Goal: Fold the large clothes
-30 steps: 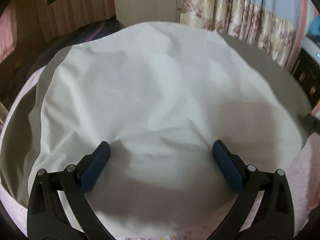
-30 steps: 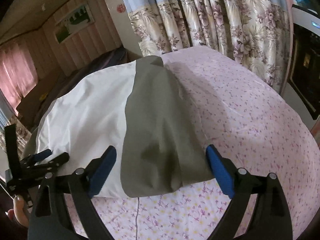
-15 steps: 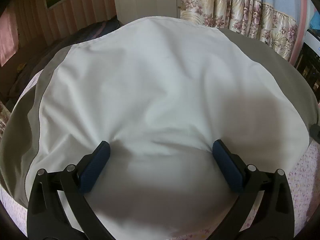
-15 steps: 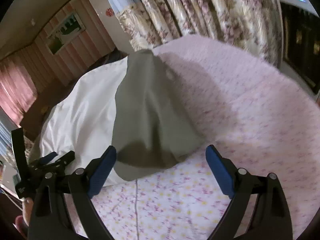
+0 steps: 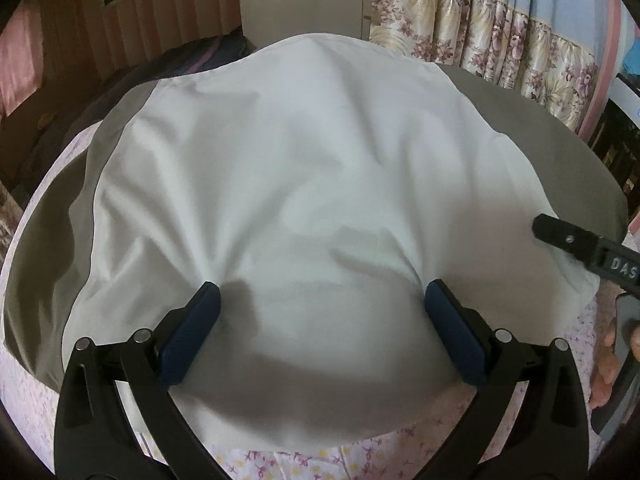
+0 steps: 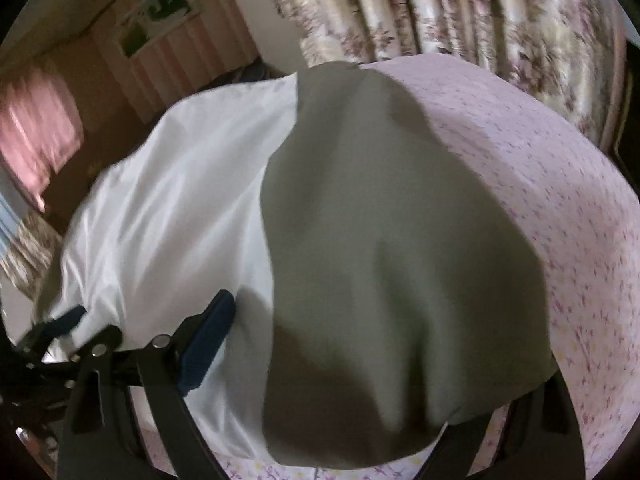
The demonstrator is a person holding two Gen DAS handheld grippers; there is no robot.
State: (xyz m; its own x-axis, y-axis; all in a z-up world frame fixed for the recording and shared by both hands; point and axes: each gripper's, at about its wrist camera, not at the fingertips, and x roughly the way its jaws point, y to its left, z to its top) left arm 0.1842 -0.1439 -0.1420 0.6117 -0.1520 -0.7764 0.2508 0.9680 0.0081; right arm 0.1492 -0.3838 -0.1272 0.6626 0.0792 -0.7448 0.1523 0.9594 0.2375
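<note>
The large garment (image 5: 320, 168) — white in the body with olive-grey panels down both sides — lies spread across the bed (image 6: 560, 168), whose pink floral sheet shows bare toward three o'clock in the right wrist view and in a thin strip at six o'clock in the left one. As far as these views show, no fold has been made: the white panel is laid out in a single broad layer, only lightly creased, so the task reads as being at its very start, with the first grasp under way. The left gripper (image 5: 322, 340) stands with its jaws wide apart over the near hem of the white cloth, the blue pads resting on or just above it, with nothing pinched. The right gripper (image 6: 332, 368) straddles the near end of the olive-grey side panel (image 6: 400, 264); its jaws have just been closing, with that panel between them. Its right finger is hidden under the cloth, and the one pad in sight rests on the white cloth beside the panel, so I judge it open rather than gripping. In the left view, its black tip enters at three o'clock. Left to do — by my reading — is everything: seize the edges, bring the sides in, then fold the length.
</note>
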